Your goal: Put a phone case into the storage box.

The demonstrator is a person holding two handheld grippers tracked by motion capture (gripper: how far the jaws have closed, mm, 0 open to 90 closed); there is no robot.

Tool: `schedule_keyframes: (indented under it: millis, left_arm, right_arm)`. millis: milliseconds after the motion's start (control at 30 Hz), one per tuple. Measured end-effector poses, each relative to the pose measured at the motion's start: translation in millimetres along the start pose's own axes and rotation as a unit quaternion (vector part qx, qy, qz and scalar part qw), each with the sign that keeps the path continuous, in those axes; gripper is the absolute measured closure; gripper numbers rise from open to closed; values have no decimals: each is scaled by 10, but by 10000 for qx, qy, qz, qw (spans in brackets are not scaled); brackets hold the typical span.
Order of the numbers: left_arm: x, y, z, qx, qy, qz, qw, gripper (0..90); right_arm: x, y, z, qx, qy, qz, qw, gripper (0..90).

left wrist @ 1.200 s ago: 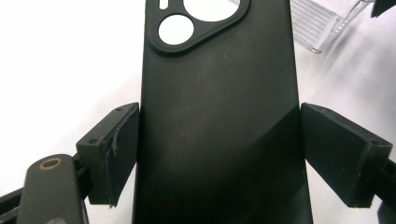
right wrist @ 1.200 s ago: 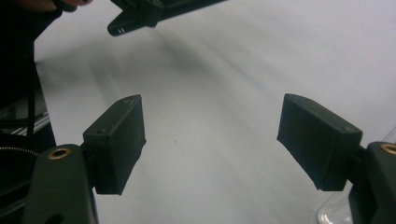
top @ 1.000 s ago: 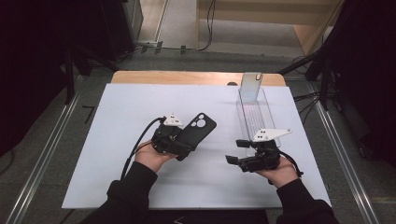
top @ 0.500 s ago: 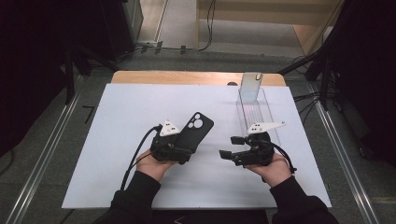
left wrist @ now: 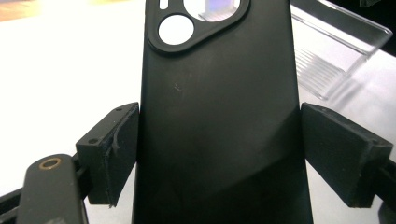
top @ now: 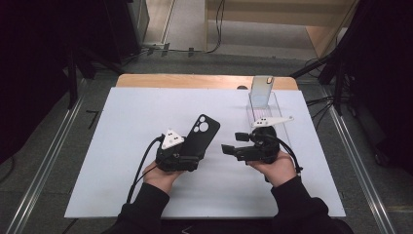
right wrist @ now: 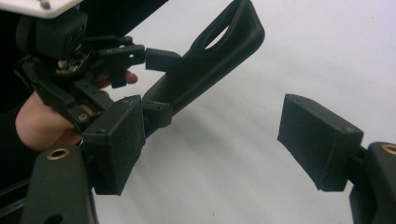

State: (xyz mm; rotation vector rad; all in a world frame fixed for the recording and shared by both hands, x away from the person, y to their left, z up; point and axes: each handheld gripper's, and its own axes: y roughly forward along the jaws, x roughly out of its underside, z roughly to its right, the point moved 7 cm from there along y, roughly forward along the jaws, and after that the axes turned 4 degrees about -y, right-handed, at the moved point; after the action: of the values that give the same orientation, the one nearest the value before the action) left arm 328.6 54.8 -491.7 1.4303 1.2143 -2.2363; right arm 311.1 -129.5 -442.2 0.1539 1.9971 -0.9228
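A black phone case [top: 203, 132] with a camera cut-out is lifted off the white table mat [top: 126, 117], its top pointing away and to the right. My left gripper [top: 194, 155] is shut on its lower half; in the left gripper view the case [left wrist: 219, 116] fills the space between both pads [left wrist: 112, 149]. My right gripper [top: 233, 144] is open just to the right of it, jaws pointing left at the case and nothing between them. In the right gripper view the case [right wrist: 205, 65] and the left gripper [right wrist: 140, 79] lie beyond its open pads [right wrist: 116, 140].
A clear plastic stand [top: 267, 111] lies at the back right of the mat, with a phone [top: 262, 90] standing upright at its far end. The stand [left wrist: 327, 60] is also in the left gripper view. A wooden table edge [top: 195, 80] runs behind the mat.
My right gripper has moved left, from beside the clear stand to close by the case. My left gripper with the case has shifted slightly right and nearer.
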Motion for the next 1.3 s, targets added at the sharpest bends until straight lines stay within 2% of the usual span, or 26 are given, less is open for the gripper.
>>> schedule_keyframes:
  millis: [67, 133, 233, 367, 500, 733, 1000, 1167, 1300]
  left_arm:
    - [-7, 0, 2, -17, -6, 117, 9999, 156]
    - [-16, -2, 1, -63, 43, 214, 9997, 156]
    - [-29, -11, 13, 58, 28, 358, 9993, 154]
    - [-35, -19, 36, -62, 141, 467, 9988, 156]
    - [-21, -3, 75, -68, 202, 451, 9988, 156]
    - [18, 30, 116, 126, -95, 383, 9991, 156]
    - [12, 27, 171, 82, 17, 518, 9986, 155]
    - [19, 30, 154, 92, -69, 567, 9983, 155]
    - [16, 25, 142, 47, -59, 618, 9981, 154]
  right_arm:
    - [-44, 33, 7, 73, 31, 15, 10000, 211]
    - [-79, 67, 0, 32, 59, 32, 10000, 211]
    - [-124, 113, -3, -7, 99, 44, 9999, 211]
    - [-175, 149, -1, -17, 139, 37, 9999, 211]
    - [-226, 179, 17, -31, 205, 48, 9998, 212]
    - [-299, 229, 60, -78, 410, 97, 9991, 219]
    - [-350, 323, 133, -78, 605, 95, 9981, 232]
    - [-363, 394, 152, -98, 711, 24, 9974, 251]
    - [-377, 439, 175, -133, 821, -22, 9965, 277]
